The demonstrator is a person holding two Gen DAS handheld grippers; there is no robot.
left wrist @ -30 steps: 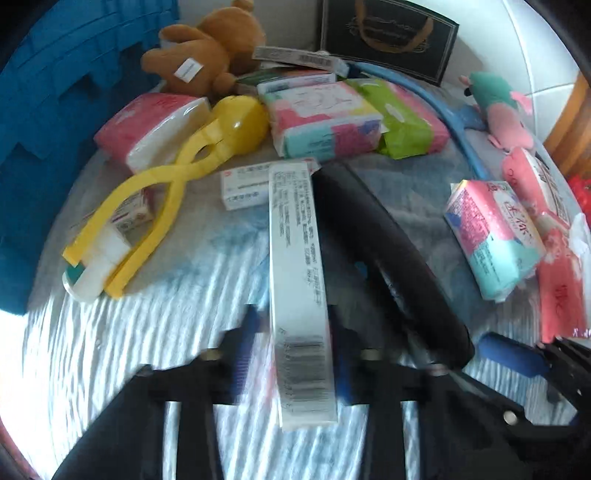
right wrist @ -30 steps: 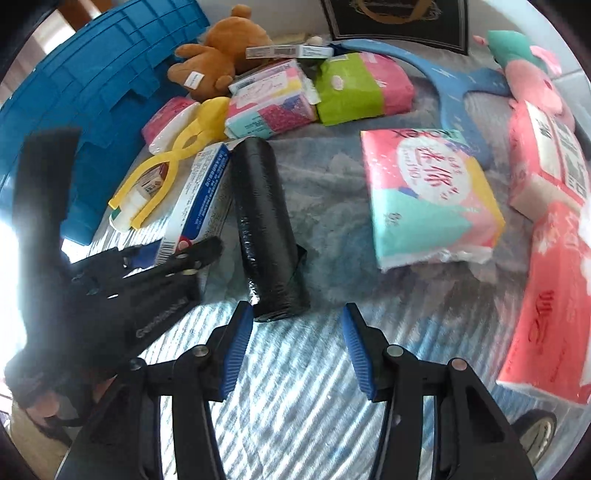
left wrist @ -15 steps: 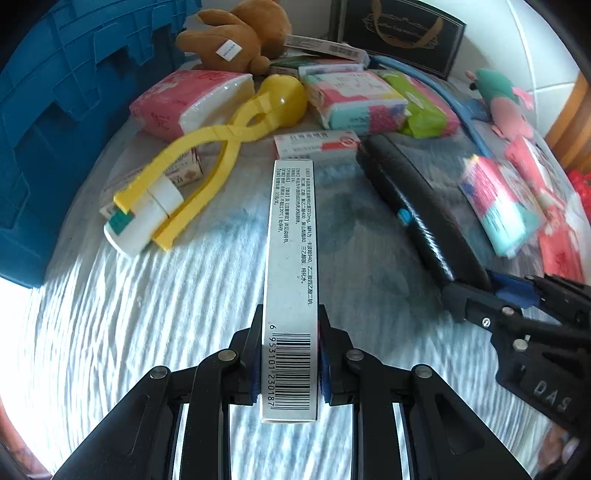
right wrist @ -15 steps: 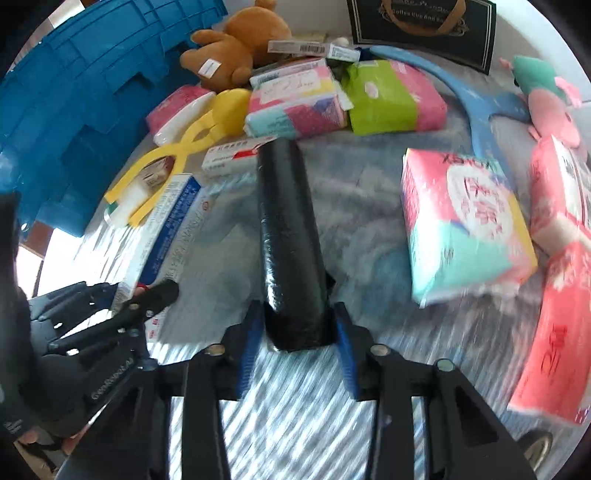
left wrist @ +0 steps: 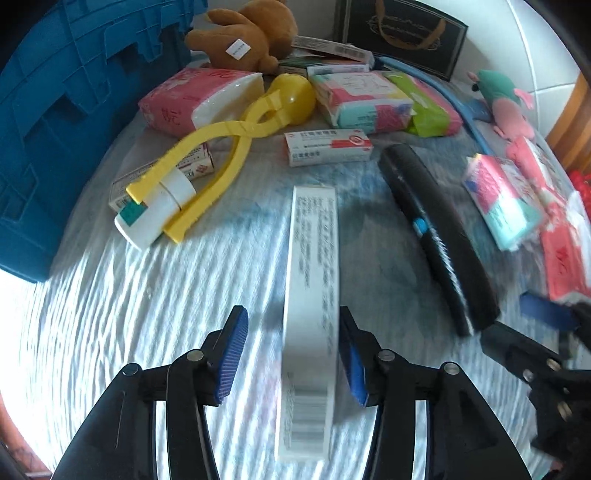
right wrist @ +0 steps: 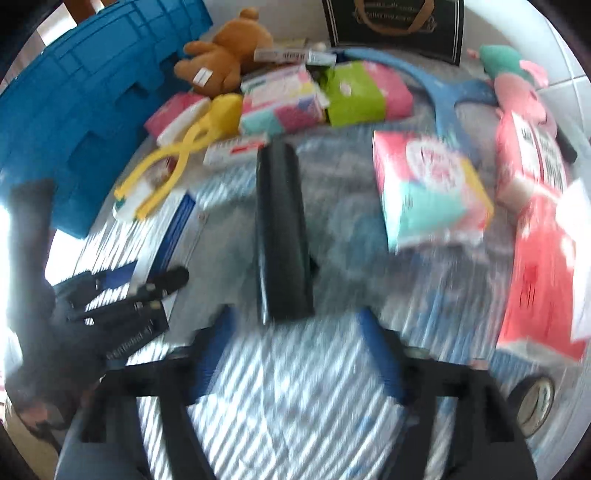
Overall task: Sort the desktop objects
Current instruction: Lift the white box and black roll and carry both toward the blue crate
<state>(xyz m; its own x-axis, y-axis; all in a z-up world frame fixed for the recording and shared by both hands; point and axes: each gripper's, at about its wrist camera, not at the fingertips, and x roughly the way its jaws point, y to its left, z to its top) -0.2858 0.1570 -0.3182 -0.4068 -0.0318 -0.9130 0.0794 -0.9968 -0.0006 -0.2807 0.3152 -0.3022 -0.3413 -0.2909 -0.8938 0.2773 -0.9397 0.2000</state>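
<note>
Your long white box (left wrist: pixel 312 295) lies on the striped cloth (left wrist: pixel 147 295), and its near end sits between the blue pads of your left gripper (left wrist: pixel 293 356). The jaws there have just been opening. The left pad (left wrist: pixel 232 354) stands clear of the box, and the right pad is just beside it; you cannot tell if that one still touches. Your black roll (right wrist: pixel 282 236) lies on the cloth too, a little to the right of the box, pointing away from you. Your right gripper (right wrist: pixel 303 354) sits at the near end of the roll, and its jaws have just been opening as well. They stand wide apart, with the roll's end just past the pads and not pinched. This view is blurred, so small things are hard to see. Past the box lies a small red and white box (left wrist: pixel 328 146). To its left are yellow tongs (left wrist: pixel 236 136) with a white tube (left wrist: pixel 155 212) resting by their handles. A big blue crate (left wrist: pixel 66 110) stands at the left edge. Farther back sit a brown teddy (left wrist: pixel 243 33), some tissue packs (left wrist: pixel 365 101) and a dark bag (left wrist: pixel 402 33). More tissue packs lie to the right of the roll.
</note>
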